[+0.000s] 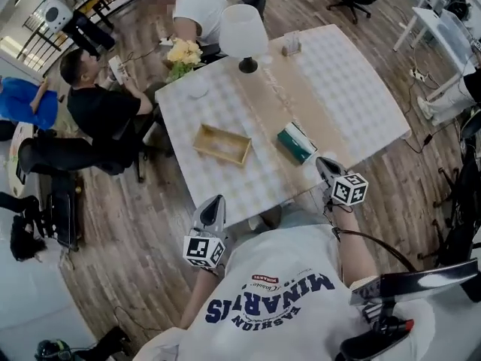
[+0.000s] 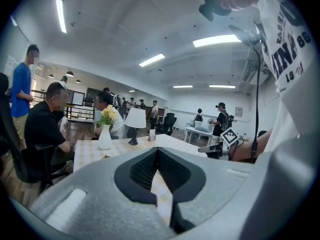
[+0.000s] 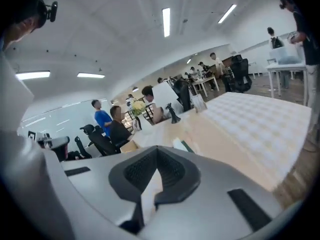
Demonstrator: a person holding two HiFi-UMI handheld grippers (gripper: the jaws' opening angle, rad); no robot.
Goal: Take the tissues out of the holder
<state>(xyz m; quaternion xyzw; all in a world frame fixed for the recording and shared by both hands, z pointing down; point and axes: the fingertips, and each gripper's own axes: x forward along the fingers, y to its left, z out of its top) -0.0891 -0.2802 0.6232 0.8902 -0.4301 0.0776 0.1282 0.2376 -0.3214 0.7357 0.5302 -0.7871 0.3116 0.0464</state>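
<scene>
A shallow wooden holder [image 1: 222,144] lies on the checked tablecloth [image 1: 353,89]; nothing shows inside it. To its right a green tissue pack [image 1: 297,143] with white at its top rests on the tan runner. My right gripper [image 1: 323,162] hovers at the table's near edge, just short of the pack, with its jaws shut and nothing between them. In the right gripper view, the pack [image 3: 181,145] and holder [image 3: 127,146] show just beyond the closed jaws [image 3: 157,150]. My left gripper [image 1: 216,200] hangs off the near edge, also shut and empty [image 2: 158,150].
A white lamp [image 1: 243,32], a vase of yellow flowers [image 1: 184,53] and a glass [image 1: 291,45] stand at the table's far side. Two people sit at the far left corner [image 1: 101,107]. Office chairs and a white desk [image 1: 443,28] stand around on the wooden floor.
</scene>
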